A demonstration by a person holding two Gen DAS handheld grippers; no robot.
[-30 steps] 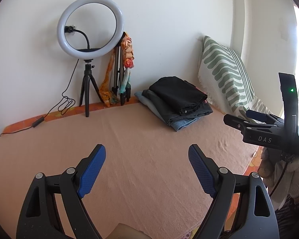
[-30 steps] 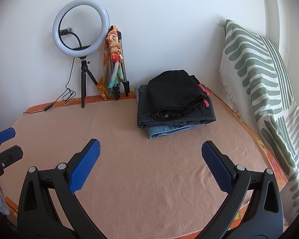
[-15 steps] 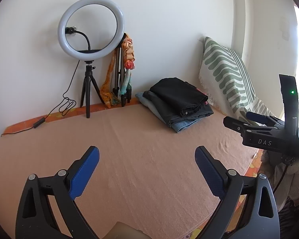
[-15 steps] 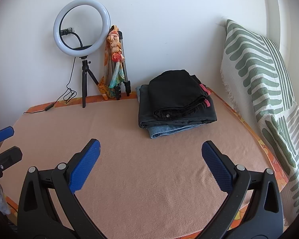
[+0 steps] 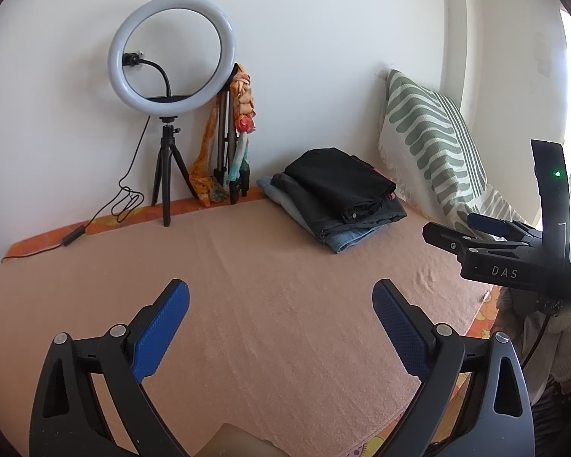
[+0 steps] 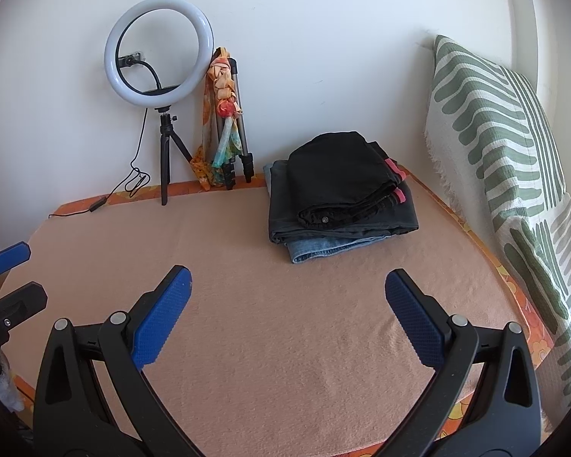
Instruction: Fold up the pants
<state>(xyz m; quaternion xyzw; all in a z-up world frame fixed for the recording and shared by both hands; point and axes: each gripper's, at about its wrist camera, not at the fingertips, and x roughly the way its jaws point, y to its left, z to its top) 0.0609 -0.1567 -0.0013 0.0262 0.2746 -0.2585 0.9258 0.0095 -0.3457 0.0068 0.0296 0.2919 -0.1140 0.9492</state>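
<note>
Blue rubber pads line both claws, and both stand with jaws spread wide and nothing between them. The left claw (image 5: pixel 281 323) hovers over the near part of a bed covered by a peach blanket (image 5: pixel 270 266). The right claw (image 6: pixel 287 316) hovers at a similar height over the same cover, to the right of the left one; its body shows at the right edge of the left camera's view, and the left claw's tips show at the left edge of the right camera's view.

No loose pants lie on the blanket in front of either claw. The only pants in view are a folded stack (image 6: pixel 338 205) at the far right of the bed, near the wall: a black pair on top, a dark grey pair under it, blue jeans at the bottom. The stack lies ahead and slightly right of the right claw, and further to the right of the left claw, so the right claw is judged the nearer. Its long axis runs roughly left to right, with folded edges facing the near side.

Beyond the stack, a striped cushion (image 6: pixel 514 152) leans at the right. A ring light (image 6: pixel 158 51) on a small tripod stands at the far left, beside a folded tripod with a scarf (image 6: pixel 220 114) draped on it.

Judgement: the stack appears finished; whether another pair awaits out of view cannot be told.
</note>
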